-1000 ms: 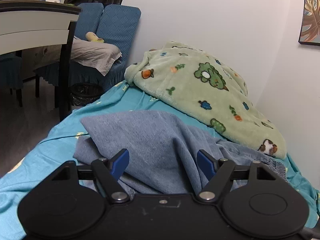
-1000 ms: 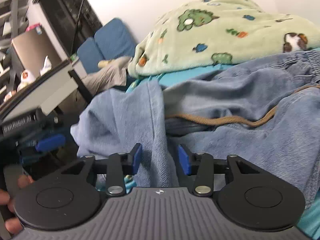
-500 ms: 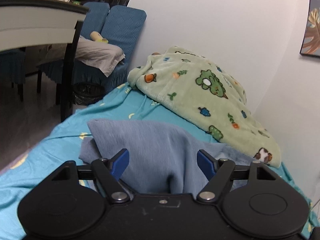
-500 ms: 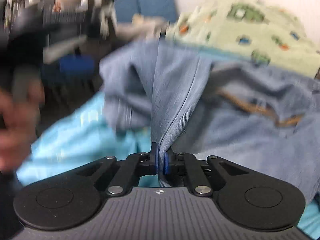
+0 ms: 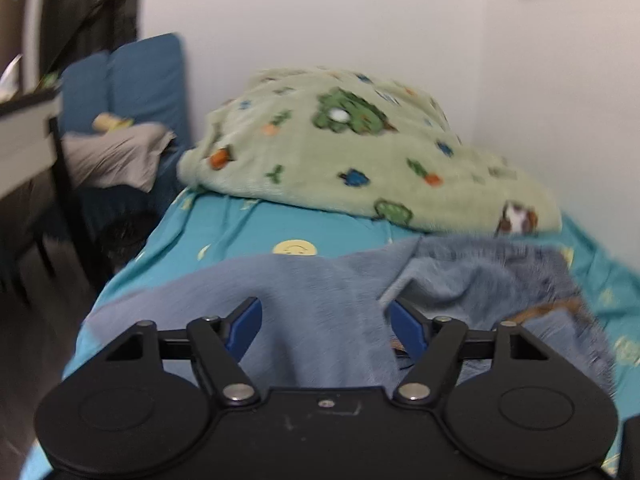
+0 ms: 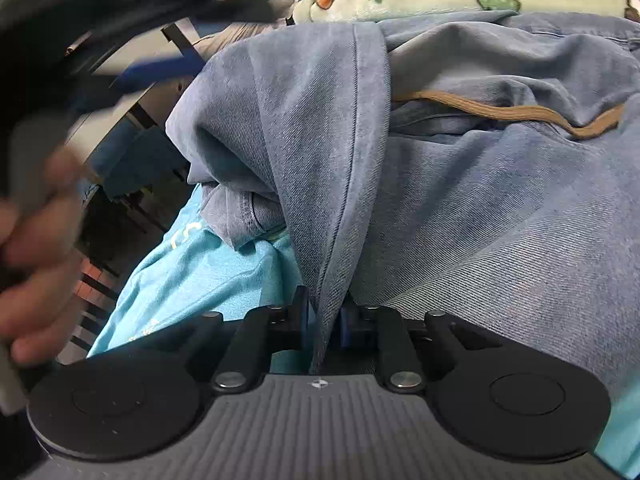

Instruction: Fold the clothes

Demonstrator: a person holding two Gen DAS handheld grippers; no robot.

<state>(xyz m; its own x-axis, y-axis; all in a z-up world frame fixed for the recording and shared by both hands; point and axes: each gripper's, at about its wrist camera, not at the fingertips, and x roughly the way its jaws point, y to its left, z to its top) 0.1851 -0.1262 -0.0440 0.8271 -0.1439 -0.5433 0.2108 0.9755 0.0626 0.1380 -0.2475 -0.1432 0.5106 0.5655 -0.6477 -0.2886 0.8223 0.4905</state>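
While pinching jeans (image 6: 480,208): R gripper (image 6: 324,320).

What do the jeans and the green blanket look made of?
Jeans: likely washed blue denim, matte, with visible diagonal twill lines and stitched seams; a tan drawstring crosses them. Blanket: seemingly soft fleece or plush, fuzzy nap, printed cartoon shapes; blur leaves the fibre open.

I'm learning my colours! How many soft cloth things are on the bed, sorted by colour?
Blue denim: 1, the jeans, pinched by the right gripper
Green with cartoon pictures: 1, the blanket
Turquoise: 1, the bedsheet under both
Total: 3
The left gripper has its jaws open and holds nothing.
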